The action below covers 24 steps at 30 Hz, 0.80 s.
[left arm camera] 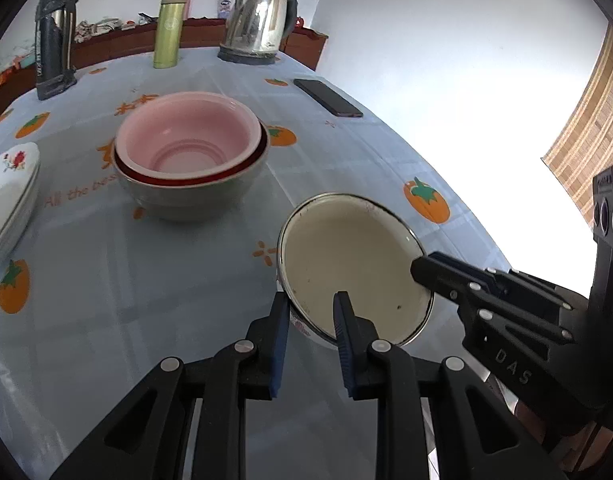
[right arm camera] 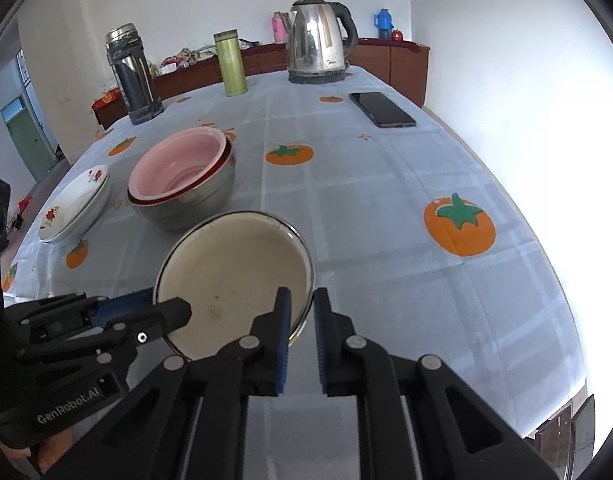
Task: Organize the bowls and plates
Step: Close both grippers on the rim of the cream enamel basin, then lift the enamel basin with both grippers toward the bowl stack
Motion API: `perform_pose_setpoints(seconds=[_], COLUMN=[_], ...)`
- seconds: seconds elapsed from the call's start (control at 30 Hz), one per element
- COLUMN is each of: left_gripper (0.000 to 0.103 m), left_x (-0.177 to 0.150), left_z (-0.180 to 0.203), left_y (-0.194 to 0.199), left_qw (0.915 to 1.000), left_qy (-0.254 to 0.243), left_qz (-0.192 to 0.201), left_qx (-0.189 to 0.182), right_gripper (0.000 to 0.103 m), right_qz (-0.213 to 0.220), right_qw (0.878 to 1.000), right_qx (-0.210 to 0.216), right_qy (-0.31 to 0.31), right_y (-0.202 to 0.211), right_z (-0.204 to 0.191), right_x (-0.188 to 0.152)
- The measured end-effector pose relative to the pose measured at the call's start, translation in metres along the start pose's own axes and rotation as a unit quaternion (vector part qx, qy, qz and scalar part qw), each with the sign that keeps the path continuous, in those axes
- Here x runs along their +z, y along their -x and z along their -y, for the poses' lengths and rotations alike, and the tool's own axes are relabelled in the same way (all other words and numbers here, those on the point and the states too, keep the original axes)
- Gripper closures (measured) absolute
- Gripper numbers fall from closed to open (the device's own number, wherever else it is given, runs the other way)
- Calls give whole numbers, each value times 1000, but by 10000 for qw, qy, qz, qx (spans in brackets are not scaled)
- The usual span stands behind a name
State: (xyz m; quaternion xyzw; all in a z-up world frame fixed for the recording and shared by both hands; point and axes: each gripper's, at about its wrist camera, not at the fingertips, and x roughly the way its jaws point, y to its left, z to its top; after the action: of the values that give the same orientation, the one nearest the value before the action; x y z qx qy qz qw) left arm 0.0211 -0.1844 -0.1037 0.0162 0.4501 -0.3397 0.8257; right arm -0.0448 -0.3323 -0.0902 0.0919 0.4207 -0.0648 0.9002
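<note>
A cream enamel bowl [left arm camera: 346,256] [right arm camera: 234,268] with a dark metal rim is close in front of both cameras. My left gripper [left arm camera: 311,304] [right arm camera: 162,305] is shut on its near-left rim, one pad inside and one outside. My right gripper [right arm camera: 302,300] [left arm camera: 422,272] is shut on the opposite rim in the same way. The bowl looks slightly tilted; whether it touches the tablecloth I cannot tell. Further back a pink bowl [left arm camera: 186,136] [right arm camera: 178,164] sits nested in a grey bowl [left arm camera: 194,196] [right arm camera: 194,200] with a red rim. White flowered plates [left arm camera: 10,188] [right arm camera: 74,204] are stacked at the left.
The table [right arm camera: 386,208] wears a pale blue cloth with orange fruit prints. At its far end stand a steel kettle [right arm camera: 318,40], a green flask [right arm camera: 230,64] and a dark thermos [right arm camera: 132,76]. A black phone [right arm camera: 382,110] lies at the right, near the table edge.
</note>
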Motion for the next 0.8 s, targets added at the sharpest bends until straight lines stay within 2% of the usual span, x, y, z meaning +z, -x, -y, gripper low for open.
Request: perform_pose_setpoints(seconds=[0.57,0.8], left_gripper=[78,78], left_x=[4,2], left_z=[-9,-19], left_y=[25,31], left_qw=[9986,9978], left_qy=[85,215], left_qz=[453,528], left_qx=[278,346], right_gripper=[91,91], right_qz=[305,380], right_qw=[9992,9984], right_qx=[117,151], right_qy=[216,387], right_y=[17,18], right_z=[-28,-42], right_x=[8,10])
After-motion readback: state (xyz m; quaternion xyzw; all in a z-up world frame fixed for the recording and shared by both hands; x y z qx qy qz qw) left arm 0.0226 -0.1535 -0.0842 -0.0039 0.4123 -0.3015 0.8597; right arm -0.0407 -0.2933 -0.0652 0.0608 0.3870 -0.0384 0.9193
